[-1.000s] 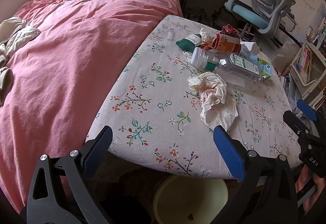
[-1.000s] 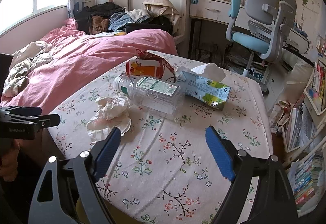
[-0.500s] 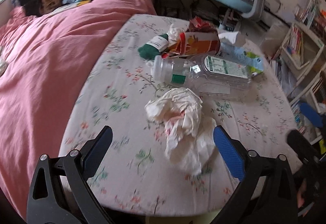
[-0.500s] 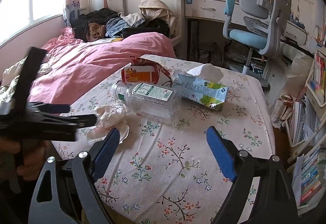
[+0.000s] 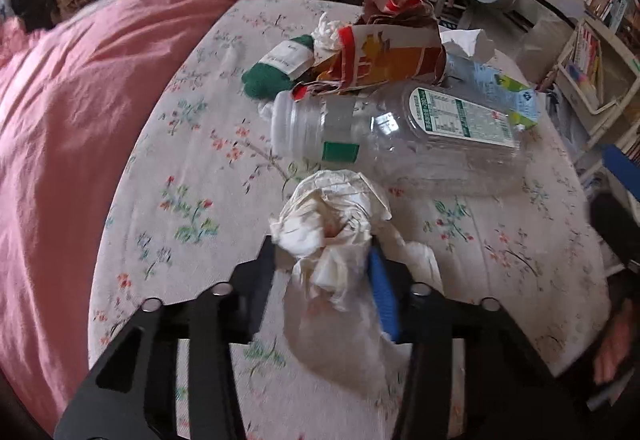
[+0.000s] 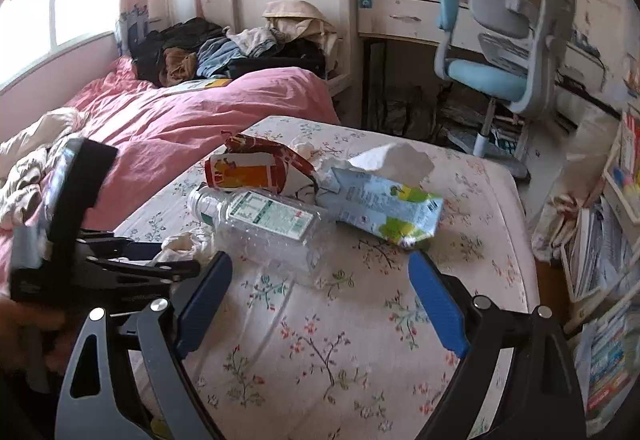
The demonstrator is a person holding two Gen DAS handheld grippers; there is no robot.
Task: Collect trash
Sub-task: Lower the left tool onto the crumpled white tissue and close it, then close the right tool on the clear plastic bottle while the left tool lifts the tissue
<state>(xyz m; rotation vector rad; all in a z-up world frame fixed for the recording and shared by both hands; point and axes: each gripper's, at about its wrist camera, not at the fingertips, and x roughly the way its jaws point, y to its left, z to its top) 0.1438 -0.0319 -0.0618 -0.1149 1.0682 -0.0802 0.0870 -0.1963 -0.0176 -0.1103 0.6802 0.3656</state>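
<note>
Crumpled tissue (image 5: 332, 236) is now pinched between the closed-in left gripper (image 5: 324, 260); right gripper (image 6: 320, 292) stays spread; bin transfer follows.

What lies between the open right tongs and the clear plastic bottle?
Only bare flowered tablecloth. In the right wrist view, nothing lies between the right tongs and the clear plastic bottle.

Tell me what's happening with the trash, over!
Left gripper shut on crumpled tissue. Right gripper open, empty. Plastic bottle lies just beyond the tissue.
</note>
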